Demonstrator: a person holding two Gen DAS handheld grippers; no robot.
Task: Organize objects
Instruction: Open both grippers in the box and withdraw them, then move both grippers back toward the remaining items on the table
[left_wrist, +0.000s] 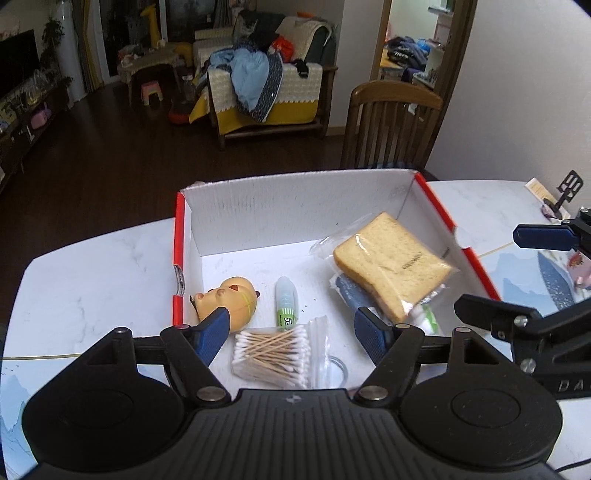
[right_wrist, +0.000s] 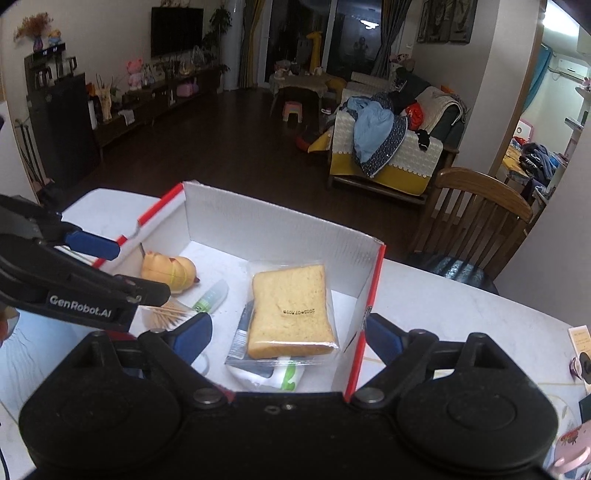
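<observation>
while both grippers are hovering over the near end of the open cardboard box (left_wrist: 295, 206), the bag of cotton swabs (left_wrist: 275, 350) is lying almost straight ahead of the left gripper (left_wrist: 295, 332), just beyond and between its spread fingers, and that looks like the relation the next move is turning on. the left gripper is standing released, holding nothing, and the swab sticks are running mostly crosswise to its line of reach, so the fingers would be closing across the short side of the bag. the right gripper (right_wrist: 286, 338) is also standing released and empty, its fingers straddling the box's red-edged right wall (right_wrist: 364, 332), with one finger inside and one outside. the wrapped slice of bread (right_wrist: 291, 310) is lying ahead of the right gripper, its long axis pointing away from it, resting on top of other flat packets (right_wrist: 258, 373) that are mostly hidden. so the left gripper is nearer the swabs and the right is nearer the bread.

everything is sitting inside the box on the white marble table (left_wrist: 92, 288): a yellow toy head (left_wrist: 227, 301) is lying just beside the left wall, partly behind the left finger, and a small green-labelled tube (left_wrist: 286, 302) is lying between the toy and the bread, pointing away, touching or nearly touching the far edge of the swab bag. a metal ring (left_wrist: 338, 369) is peeking out under the bag's right edge. i judge the tube and the ring as the things most likely to be getting nudged in a grasp on the swabs.
</observation>
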